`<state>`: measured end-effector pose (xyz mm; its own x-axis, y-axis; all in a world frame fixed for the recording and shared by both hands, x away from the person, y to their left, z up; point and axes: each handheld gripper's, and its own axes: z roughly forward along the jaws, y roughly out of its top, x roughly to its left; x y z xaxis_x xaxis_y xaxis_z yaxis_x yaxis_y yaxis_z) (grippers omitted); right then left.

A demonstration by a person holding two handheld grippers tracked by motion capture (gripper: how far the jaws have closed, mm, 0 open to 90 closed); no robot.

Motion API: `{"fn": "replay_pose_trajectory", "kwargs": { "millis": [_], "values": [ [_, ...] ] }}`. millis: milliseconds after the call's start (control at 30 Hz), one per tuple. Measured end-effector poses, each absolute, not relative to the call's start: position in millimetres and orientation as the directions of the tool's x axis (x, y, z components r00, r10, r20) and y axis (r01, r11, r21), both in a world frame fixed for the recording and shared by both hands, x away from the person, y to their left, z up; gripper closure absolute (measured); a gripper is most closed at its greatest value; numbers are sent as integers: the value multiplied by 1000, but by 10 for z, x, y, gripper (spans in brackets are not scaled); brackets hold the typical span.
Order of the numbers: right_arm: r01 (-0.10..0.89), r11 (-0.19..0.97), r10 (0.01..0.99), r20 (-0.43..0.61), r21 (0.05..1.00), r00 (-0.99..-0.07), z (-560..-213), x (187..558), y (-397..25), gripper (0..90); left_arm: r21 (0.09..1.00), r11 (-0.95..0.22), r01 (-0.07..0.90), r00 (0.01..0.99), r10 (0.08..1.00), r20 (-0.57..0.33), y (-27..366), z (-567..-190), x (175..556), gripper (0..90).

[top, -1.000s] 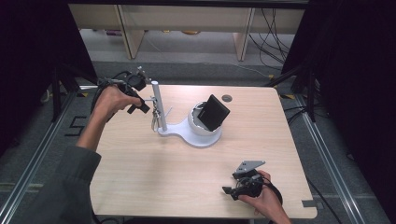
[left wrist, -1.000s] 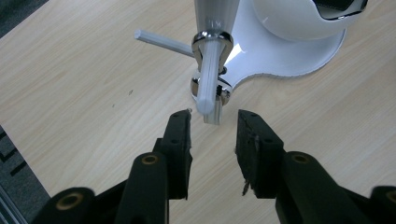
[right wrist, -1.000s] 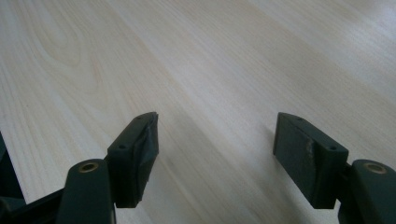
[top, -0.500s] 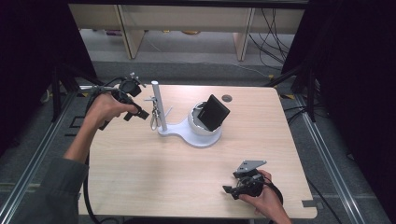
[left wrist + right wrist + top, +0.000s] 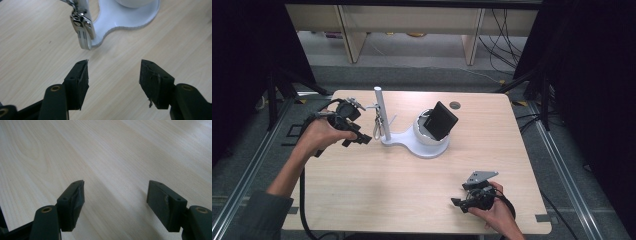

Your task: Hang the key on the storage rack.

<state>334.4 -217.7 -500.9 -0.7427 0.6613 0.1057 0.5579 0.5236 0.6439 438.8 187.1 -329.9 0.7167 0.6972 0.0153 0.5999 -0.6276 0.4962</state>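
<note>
A white stand (image 5: 412, 142) sits at the table's middle, with an upright white post (image 5: 380, 107) and a round cup holding a tilted black block (image 5: 441, 120). From a hook on the post hangs a silver carabiner-like clip (image 5: 377, 127) (image 5: 82, 31). My left gripper (image 5: 359, 139) (image 5: 113, 75) is open just left of the clip, its jaws apart above bare wood, the clip a little beyond its left jaw. My right gripper (image 5: 459, 202) (image 5: 115, 198) rests open near the front right of the table, nothing between its fingers.
The pale wooden table (image 5: 362, 200) has a dark round grommet hole (image 5: 455, 105) at the back right. Wooden shelving legs and cables stand on the floor behind. Black curtains flank both sides.
My left gripper has come down and forward from beside the post's top to table level next to the hanging clip. The right gripper has stayed put.
</note>
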Motion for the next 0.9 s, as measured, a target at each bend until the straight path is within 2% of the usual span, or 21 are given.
{"fn": "replay_pose_trajectory", "kwargs": {
  "millis": [300,433,900],
  "values": [
    [574,519,671,115,634,-733,-4998,3347,-2203,314,527,-639,561,759,651,-18,1824,-3457,4134,320],
    [562,505,674,106,655,-731,-5004,3333,-2241,313,546,-624,559,758,651,-32,1799,-3540,4014,304],
    [589,506,690,115,630,-715,-4993,3324,-2226,313,532,-667,522,801,598,-36,1745,-3850,3718,286]
  ]
}}
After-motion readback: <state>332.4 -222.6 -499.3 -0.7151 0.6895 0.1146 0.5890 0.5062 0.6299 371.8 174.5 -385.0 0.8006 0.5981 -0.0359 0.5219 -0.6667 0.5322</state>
